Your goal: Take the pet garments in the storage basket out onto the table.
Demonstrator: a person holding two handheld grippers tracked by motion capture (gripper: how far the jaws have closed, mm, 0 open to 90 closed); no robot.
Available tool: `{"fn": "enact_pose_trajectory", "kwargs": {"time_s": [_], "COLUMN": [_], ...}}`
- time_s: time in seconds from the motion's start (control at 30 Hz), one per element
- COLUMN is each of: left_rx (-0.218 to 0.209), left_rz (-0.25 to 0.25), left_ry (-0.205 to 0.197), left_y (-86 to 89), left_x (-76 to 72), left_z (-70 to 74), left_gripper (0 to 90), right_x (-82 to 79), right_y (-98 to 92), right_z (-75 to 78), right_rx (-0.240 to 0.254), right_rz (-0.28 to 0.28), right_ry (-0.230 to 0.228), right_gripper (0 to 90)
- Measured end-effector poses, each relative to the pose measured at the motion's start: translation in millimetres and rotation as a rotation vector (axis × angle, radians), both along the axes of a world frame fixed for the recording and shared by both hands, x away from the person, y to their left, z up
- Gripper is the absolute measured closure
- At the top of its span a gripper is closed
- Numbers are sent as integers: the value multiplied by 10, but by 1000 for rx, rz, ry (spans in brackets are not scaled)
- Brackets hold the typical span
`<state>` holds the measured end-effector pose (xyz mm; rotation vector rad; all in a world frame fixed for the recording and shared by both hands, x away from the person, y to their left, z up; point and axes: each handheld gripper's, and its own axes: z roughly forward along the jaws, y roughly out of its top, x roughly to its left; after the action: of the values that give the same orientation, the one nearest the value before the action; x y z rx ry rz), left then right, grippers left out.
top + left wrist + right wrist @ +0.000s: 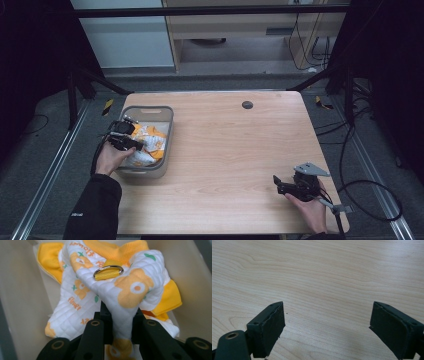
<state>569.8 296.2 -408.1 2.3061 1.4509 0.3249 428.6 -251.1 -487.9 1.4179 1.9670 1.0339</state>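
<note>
A white quilted garment [149,141] with orange flower prints and yellow trim lies bunched in a grey bin [142,174] at the table's left side. My left gripper [134,144] reaches into the bin and is shut on a raised fold of the garment [125,290]; in the left gripper view the cloth is pinched between the left gripper [121,317] jaws. A metal D-ring [108,271] on a yellow strap sits on top of the fold. My right gripper [276,183] rests open near the table's front right, and the right gripper [327,325] has only bare wood between its jaws.
The wooden table [225,140] has a small dark round hole [247,104] near its far edge. A black cable [372,202] loops on the floor to the right. Metal frame rails run along both sides of the table.
</note>
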Motion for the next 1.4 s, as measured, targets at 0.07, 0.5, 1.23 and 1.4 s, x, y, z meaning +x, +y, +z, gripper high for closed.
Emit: {"fn": "enact_pose_trajectory", "kwargs": {"time_s": [0.07,0.5,1.23,1.4], "left_rx": [-4,-11,-24,-27], "left_rz": [1,-4,-20,-33], "left_ry": [-11,-44,-141,-165], "left_y": [3,44,83,67], "left_x": [-13,-91,-299,-352], "left_z": [55,277,786,896], "left_gripper": [787,790,790,790], "right_x": [0,-2,-10,-15], "right_y": [1,-1,-4,-8], "right_z": [-1,1,8,14], "right_rx": [0,-3,-6,-3], "right_rz": [-1,-1,-5,-5], "right_ry": [0,-4,-14,-20], "right_gripper": [125,122,122,122]}}
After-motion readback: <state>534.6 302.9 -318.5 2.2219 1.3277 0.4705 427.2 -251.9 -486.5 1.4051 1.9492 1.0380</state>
